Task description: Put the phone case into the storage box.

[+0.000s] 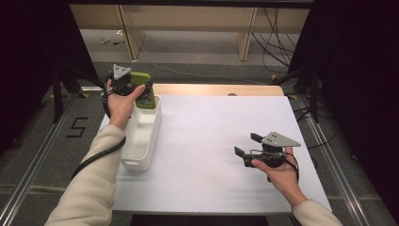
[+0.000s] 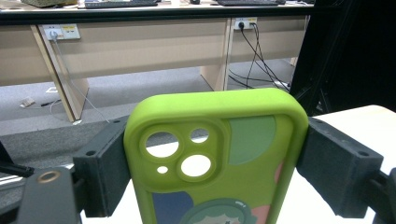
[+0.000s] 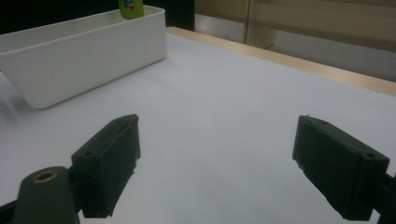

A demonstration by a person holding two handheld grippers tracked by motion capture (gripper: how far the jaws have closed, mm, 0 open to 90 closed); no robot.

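Tabletop [image 1: 211, 141]: white, wooden desks beyond
Phone case [image 2: 215, 154]: green, clamped in left tool [image 1: 136, 87], above white bin [image 1: 141, 136]
Right tool [image 1: 247, 145]: open, empty

a person in cream long sleeves works with a black two-jaw tool in each hand. the left gripper [image 1: 139, 89] and the right gripper [image 1: 245, 144] each carry a grey three-cornered plate on top, dotted with small screws. a black ribbed cable trails from the left tool along the sleeve; thinner black cable loops round the right hand [image 1: 278, 172]. seen close in the gripper views, the jaws are blocky, matte black pads with small holes, beside a dark arm with a brass-ringed hole.
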